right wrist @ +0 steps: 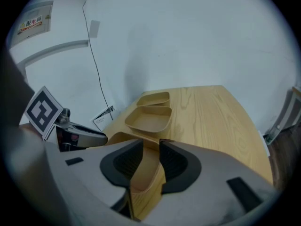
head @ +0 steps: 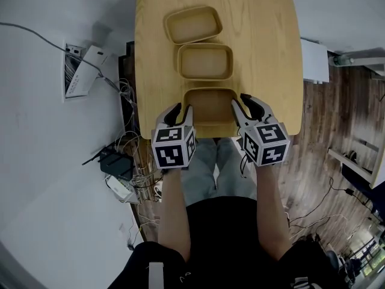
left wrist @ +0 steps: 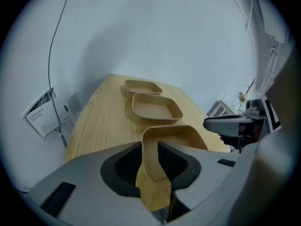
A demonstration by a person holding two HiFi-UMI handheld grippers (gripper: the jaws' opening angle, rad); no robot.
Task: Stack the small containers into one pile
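We take this for a makeshift office or lab room rather than a home, though we see too little of it to be sure. A plain wooden table (head: 271,53) stands by a bare white wall (left wrist: 155,32) carrying a socket panel (head: 73,50) and a printed notice (left wrist: 41,119). A black router (head: 114,161) sits among tangled cables (head: 135,179), and the floor (head: 319,161) is wood plank.

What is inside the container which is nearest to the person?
Nothing visible: the nearest container shows a bare tan floor. Its near edge and side walls are partly covered by the left hand-held gripper and right hand-held gripper.
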